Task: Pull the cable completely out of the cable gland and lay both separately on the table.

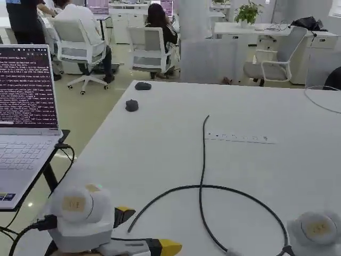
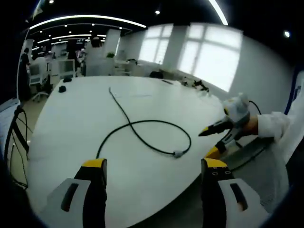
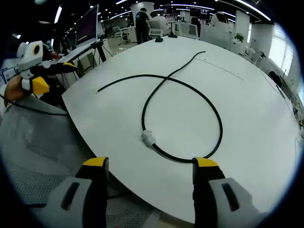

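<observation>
Currently on the table: a black cable [image 1: 201, 160] [image 2: 152, 121] [image 3: 199, 95] lies in one big loop that crosses over itself, with one tail running away across the top and the other ending out on the bare surface.
Cable gland: small and pale [image 3: 148, 137] [image 2: 177, 154], sitting on the cable at the near side of the loop, close to the table edge; black cable comes out of both its ends.
Left gripper: [image 2: 154, 164] [image 1: 146, 230] jaws spread wide with nothing between them. It is held off the near edge of the table, well apart from the loop, with yellow-tipped jaws pointing over the surface.
Right gripper: [image 3: 150, 162] [image 2: 207, 142] also wide open and empty. In the right gripper view the gland lies just ahead of the gap between the jaws, not touched by either.
Hand: a white sleeve [image 2: 280, 133] leads to the right gripper in the left gripper view.
Table: white, rounded at the near corner [image 1: 160, 149]. A dark mouse [image 1: 131, 105] rests far up the left side, and a pale strip [image 1: 240, 137] lies beyond the cable.
Laptop: open on a stand [image 1: 26, 106] left of the table, its screen showing text.
Background: office chairs and seated people.
</observation>
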A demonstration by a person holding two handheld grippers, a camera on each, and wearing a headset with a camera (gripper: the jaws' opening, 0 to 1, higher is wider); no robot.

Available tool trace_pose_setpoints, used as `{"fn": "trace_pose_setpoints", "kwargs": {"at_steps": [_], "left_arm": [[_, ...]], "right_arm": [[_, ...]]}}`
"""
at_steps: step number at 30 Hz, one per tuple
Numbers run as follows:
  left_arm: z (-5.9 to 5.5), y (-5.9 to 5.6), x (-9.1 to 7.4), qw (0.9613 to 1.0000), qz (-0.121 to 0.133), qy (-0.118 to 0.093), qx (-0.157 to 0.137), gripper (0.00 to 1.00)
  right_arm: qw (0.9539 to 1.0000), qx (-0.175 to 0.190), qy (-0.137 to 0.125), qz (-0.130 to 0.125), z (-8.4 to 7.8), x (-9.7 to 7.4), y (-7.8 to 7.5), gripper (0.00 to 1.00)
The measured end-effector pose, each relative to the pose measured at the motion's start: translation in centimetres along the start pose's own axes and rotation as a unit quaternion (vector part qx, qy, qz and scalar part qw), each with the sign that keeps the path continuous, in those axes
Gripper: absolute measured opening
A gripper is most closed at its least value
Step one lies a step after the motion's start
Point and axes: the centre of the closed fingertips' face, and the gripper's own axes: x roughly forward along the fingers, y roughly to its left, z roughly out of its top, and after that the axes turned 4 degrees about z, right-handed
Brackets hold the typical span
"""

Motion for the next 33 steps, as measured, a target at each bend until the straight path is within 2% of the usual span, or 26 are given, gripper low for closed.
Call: {"fn": "trace_pose_setpoints", "kwargs": {"at_steps": [25, 33], "left_arm": [[-0.12, -0.32, 0.12, 1.0000, -0.007, 0.004, 0.006, 0.81], [0.05, -0.33, 0.09, 1.0000, -0.007, -0.001, 0.006, 0.81]], "right_arm": [[0.9998, -0.007, 0.017, 0.002, -0.60, 0.19, 0.15, 0.73], [0.9998, -0.006, 0.014, 0.008, -0.41, 0.32, 0.47, 0.73]]}}
